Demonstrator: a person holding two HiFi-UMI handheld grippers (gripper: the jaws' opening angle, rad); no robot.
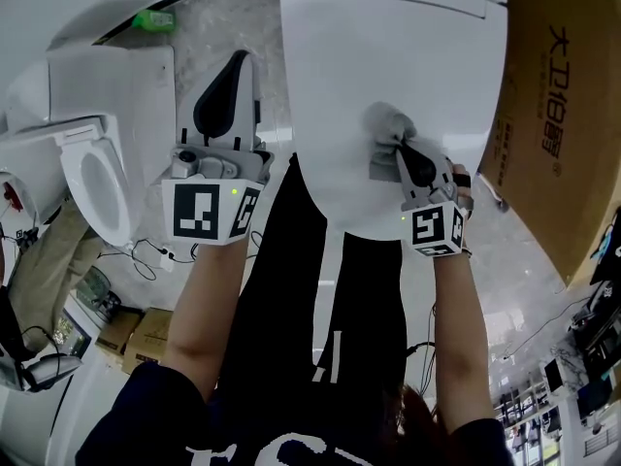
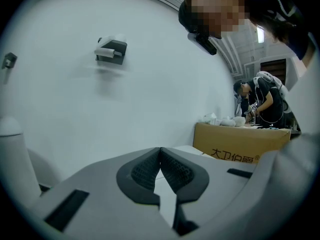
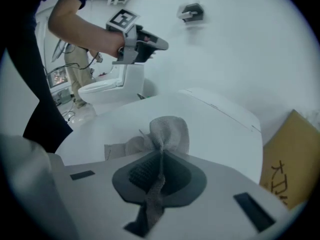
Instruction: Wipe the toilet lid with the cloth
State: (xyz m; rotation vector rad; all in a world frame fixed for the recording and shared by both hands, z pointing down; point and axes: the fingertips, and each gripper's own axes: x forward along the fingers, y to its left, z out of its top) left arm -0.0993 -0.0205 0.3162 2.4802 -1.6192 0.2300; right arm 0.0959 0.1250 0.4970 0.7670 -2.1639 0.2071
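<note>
Cloth (image 1: 386,127) bunches on the toilet lid (image 1: 388,37), pinched by my right gripper (image 1: 404,149); my left gripper (image 1: 236,63) hovers beside the lid, jaws pressed together, seemingly empty.

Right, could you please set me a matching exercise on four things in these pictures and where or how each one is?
Things:
1. cloth
2. left gripper
3. cardboard box
4. second toilet

Places or states:
A. right of the toilet lid
B. far left, seat opening showing
C. shut on nothing, left of the lid
D. pinched by the right gripper, resting on the lid

Pairs: 1-D, 2-C, 3-A, 4-B
</note>
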